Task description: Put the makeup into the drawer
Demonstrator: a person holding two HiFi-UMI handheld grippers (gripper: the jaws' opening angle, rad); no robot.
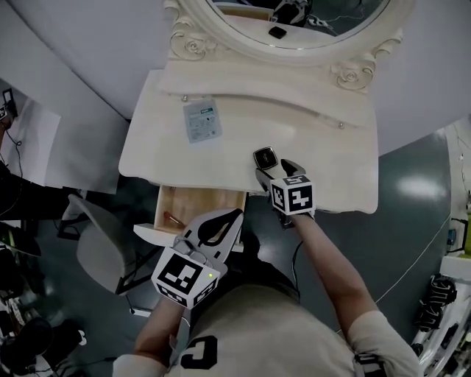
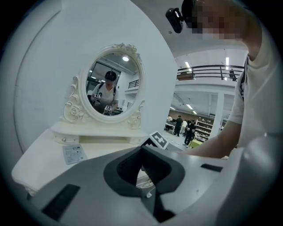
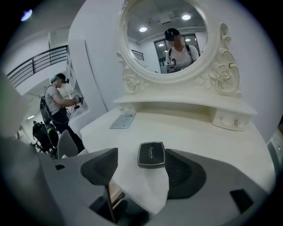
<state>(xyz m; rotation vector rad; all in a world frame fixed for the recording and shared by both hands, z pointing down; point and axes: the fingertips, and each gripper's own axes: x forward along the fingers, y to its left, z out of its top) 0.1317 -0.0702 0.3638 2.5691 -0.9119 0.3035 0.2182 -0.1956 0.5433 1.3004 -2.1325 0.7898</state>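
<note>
Head view: right tool [image 1: 274, 168] wide around compact [image 1: 265, 157], left tool [image 1: 235, 215] closed, drawer [image 1: 195, 202] half hidden behind it.

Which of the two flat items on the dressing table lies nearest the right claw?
The black square compact, sitting between the open jaws of the right claw; the pale packet lies farther back and to the left.

**Cream vanity, card and chair**

In the head view, an oval mirror [image 1: 294, 22] in a carved cream frame stands at 12 o'clock on the dressing table [image 1: 309, 125]. A small printed card [image 1: 202, 120] lies flat on its top at 10 o'clock. A grey chair [image 1: 99, 235] sits at 8 o'clock.
</note>
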